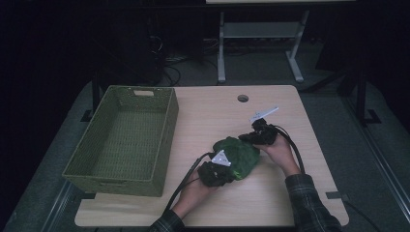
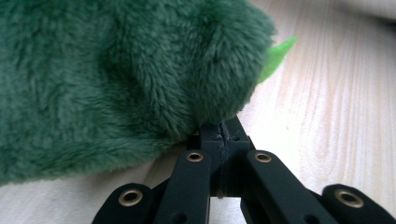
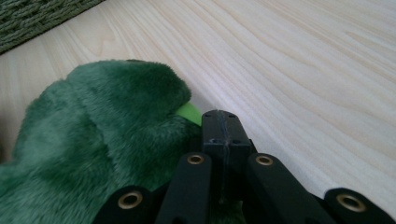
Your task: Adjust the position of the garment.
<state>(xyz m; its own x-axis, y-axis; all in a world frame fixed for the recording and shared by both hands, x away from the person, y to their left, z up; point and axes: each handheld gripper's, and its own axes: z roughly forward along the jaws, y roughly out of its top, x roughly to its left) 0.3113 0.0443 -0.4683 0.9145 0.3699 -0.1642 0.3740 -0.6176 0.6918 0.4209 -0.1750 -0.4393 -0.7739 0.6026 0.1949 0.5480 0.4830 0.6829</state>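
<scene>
Two tongs, left (image 1: 227,173) and right (image 1: 251,137), are fully closed against opposite sides of a fluffy green plush toy (image 1: 238,155) lying on the pale wooden tabletop (image 1: 212,116). Neither visibly grips fabric; likely they bracket it for lifting toward the green woven basket (image 1: 126,137).

Both forearms come in from the near edge in plaid sleeves, the left hand (image 1: 196,188) low and near the middle, the right hand (image 1: 279,151) farther forward and to the right, each wrapped around a black gripper with a cable trailing back along the arm. The left gripper (image 1: 216,172) points forward and rightward, its jaws pressed fully together in its own view (image 2: 223,135). The right gripper (image 1: 255,136) points leftward toward the other, its jaws likewise closed tight (image 3: 223,126), a grey plate standing above it.
</scene>
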